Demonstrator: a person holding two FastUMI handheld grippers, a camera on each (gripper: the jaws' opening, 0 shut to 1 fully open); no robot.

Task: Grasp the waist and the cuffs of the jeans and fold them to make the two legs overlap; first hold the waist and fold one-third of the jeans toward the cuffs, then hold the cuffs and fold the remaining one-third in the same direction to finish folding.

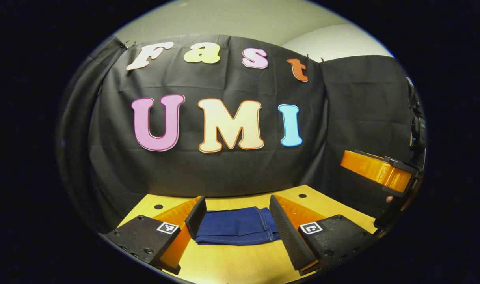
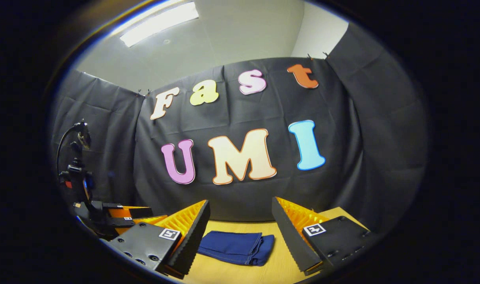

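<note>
Jeans of dark blue denim (image 1: 237, 226), folded into a compact stack with pale stitching along the edges, lie on the yellow wooden counter (image 1: 240, 260). In my left gripper view the left gripper (image 1: 237, 221) hangs above the counter with its fingers spread wide, holding nothing, and the stack sits in the gap between them at about 6 o'clock. Out at 3 o'clock of that view I see the right gripper (image 1: 382, 171), with part of a hand below it; I cannot tell its state from there.

In my right gripper view the left gripper (image 2: 106, 215) shows at about 8 o'clock, low by the counter's edge. At 6 o'clock the right gripper's fingers stand apart and empty, and the folded jeans (image 2: 236, 247) lie on the counter (image 2: 279, 264) between them, nearer the finger at 7 o'clock.
</note>
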